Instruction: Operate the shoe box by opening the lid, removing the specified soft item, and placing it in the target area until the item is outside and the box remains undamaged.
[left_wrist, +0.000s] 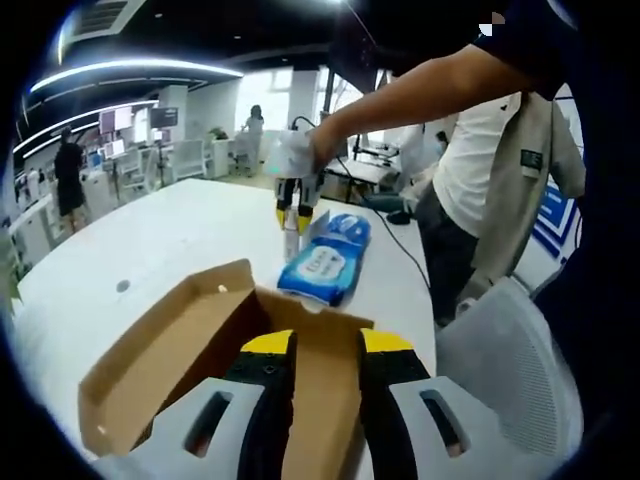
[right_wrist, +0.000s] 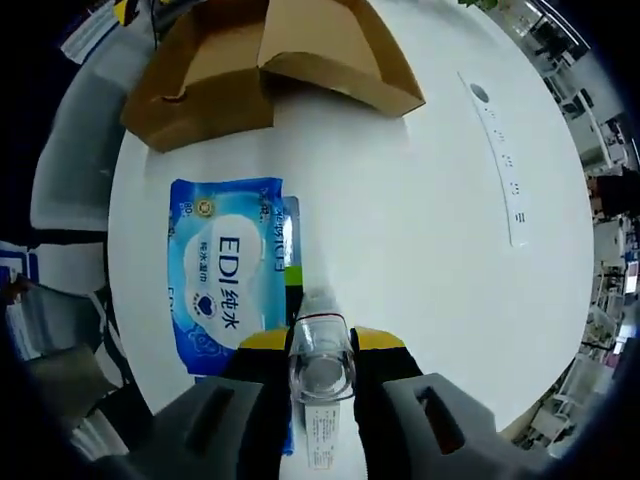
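My right tongs (right_wrist: 320, 345) clamp clear plastic bottle (right_wrist: 321, 362), frame bottom. Glossy blue wipes pack (right_wrist: 226, 270) flat on white table (right_wrist: 430, 220). Left tongs (left_wrist: 325, 345) pinch brown cardboard box flap (left_wrist: 315, 400).

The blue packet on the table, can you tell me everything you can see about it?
The blue packet is a soft, shiny plastic pack of wet wipes, blue with a white oval label bearing "EDI" and Chinese characters. It lies flat, label up, on the white table, outside the open cardboard box and apart from it. A narrow tube with a clear cap, held in the jaws of the right gripper, lies along one edge. In the left gripper view the packet sits just beyond the box's open flap.
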